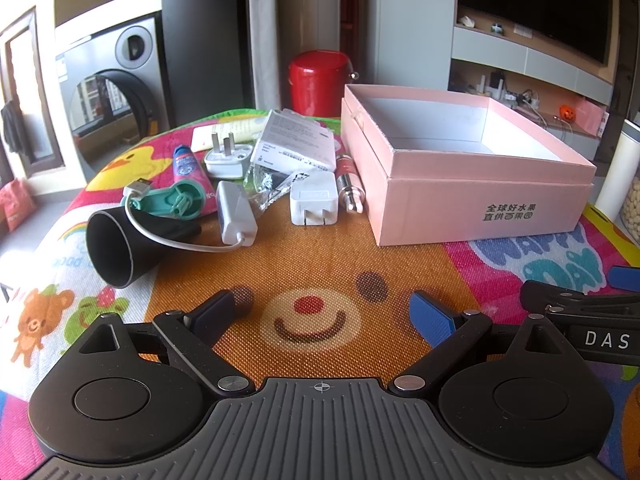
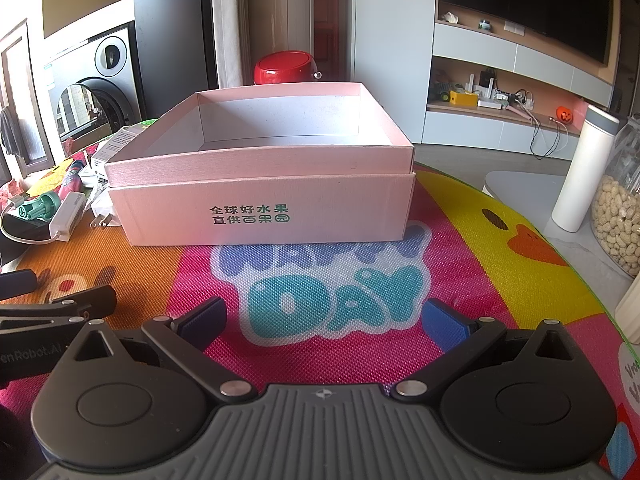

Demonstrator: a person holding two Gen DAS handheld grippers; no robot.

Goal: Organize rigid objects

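An open, empty pink box (image 1: 476, 200) stands on the colourful mat at the right; it fills the middle of the right wrist view (image 2: 264, 208). Left of it lies a pile: a white two-pin charger (image 1: 314, 200), a white adapter with cable (image 1: 236, 212), a white three-pin plug (image 1: 226, 158), a black tube (image 1: 114, 246), a green plastic part (image 1: 176, 200), a pink tube (image 1: 186, 166), a silver-red cylinder (image 1: 349, 184) and a packet with papers (image 1: 292, 148). My left gripper (image 1: 330, 312) is open and empty, short of the pile. My right gripper (image 2: 324, 318) is open and empty before the box.
A white bottle (image 2: 580, 176) and a jar of peanuts (image 2: 618, 216) stand at the table's right edge. A red pot (image 1: 318, 82) sits behind the table. The right gripper's arm (image 1: 580, 312) shows at the left view's right side.
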